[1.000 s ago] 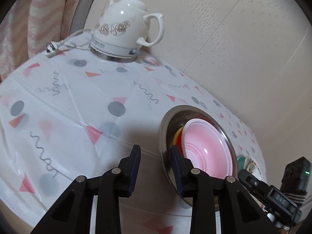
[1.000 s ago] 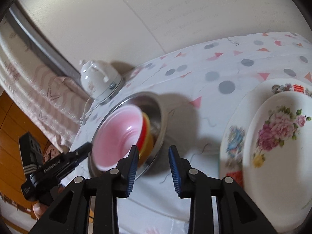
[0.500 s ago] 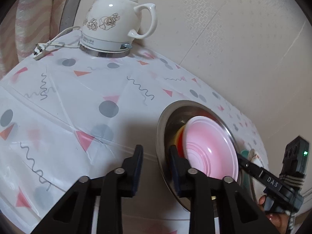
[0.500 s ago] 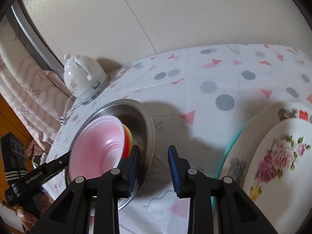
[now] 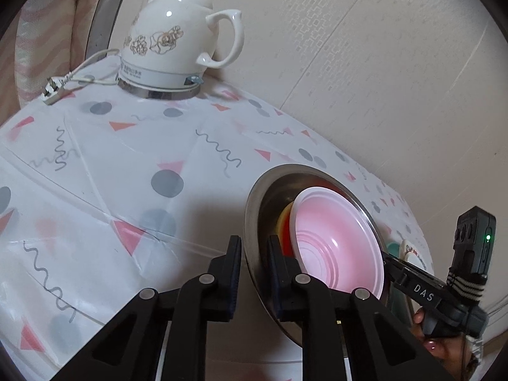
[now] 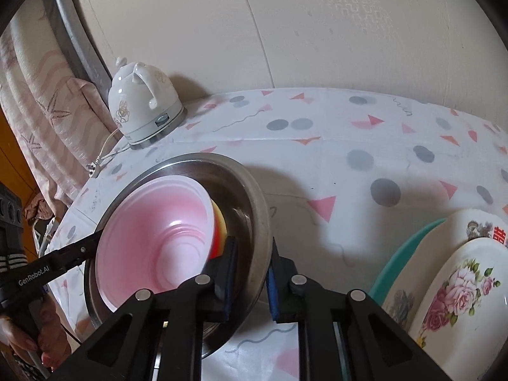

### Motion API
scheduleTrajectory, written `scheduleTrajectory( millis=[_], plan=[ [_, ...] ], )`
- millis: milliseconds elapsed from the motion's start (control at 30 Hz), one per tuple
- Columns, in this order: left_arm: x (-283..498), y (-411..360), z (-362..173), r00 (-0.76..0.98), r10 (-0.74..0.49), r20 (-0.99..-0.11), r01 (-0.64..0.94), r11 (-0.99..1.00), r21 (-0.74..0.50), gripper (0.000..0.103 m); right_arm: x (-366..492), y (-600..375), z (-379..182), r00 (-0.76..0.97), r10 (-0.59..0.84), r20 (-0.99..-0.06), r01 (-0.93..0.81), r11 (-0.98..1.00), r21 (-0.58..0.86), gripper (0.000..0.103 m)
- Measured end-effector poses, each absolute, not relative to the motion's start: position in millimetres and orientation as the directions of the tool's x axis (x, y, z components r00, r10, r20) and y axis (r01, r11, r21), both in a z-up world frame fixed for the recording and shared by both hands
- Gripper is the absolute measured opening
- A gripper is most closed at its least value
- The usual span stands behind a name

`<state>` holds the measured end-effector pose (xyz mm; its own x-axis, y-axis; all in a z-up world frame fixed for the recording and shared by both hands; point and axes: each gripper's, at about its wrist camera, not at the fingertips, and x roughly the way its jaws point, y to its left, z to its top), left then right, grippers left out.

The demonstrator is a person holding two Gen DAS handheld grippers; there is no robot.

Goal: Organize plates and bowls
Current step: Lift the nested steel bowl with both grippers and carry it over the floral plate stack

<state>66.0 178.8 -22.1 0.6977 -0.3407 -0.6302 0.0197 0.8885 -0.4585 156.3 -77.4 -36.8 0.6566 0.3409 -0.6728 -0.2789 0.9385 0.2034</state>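
The left gripper (image 5: pixel 252 255) is clamped on the rim of the steel bowl (image 5: pixel 254 209), one finger outside the wall and the other inside it. On the opposite side, the right gripper (image 6: pixel 250 274) pinches the same steel bowl (image 6: pixel 260 222) in the same way, its rim running between the blue-padded fingers. The bowl is tilted up on edge between the two grippers rather than lying flat; whether it touches the table (image 5: pixel 127 174) cannot be told.

Nested inside it are a pink bowl (image 5: pixel 336 247), which fills most of the opening, and behind that the edges of a red bowl (image 5: pixel 287 238) and a yellow bowl (image 5: pixel 281 222).

Just right of the right gripper a stack of plates stands on the table: a rose plate (image 6: pixel 457 292) in front, a white plate with red characters (image 6: pixel 476 225) behind it, and a teal plate (image 6: pixel 403 250) at the back.

Farther off, at the table's far corner by the wall, sits a white kettle (image 5: pixel 177 44) with its cord and plug (image 5: pixel 52 90) lying beside it.
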Motion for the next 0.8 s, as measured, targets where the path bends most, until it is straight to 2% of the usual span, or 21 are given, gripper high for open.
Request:
scheduleTrajectory(
  millis=[167, 567, 800],
  plan=[
    [61, 175, -20, 0.714, -0.307, -0.629, 0.025, 0.909, -0.416, 0.017, 156, -78, -38, 0.653, 0.355, -0.669, -0.287, 0.933, 0.215, 0.016],
    [50, 178, -26, 0.741, -0.335, -0.582, 0.039, 0.887, -0.461, 0.014, 148, -86, -34, 0.667, 0.428, -0.610, -0.299, 0.904, 0.307, 0.014],
    [44, 168, -27, 0.748, -0.322, -0.580, 0.048, 0.898, -0.437, 0.015, 137, -93, -29, 0.686, 0.434, -0.584, -0.296, 0.900, 0.321, 0.014]
  ],
)
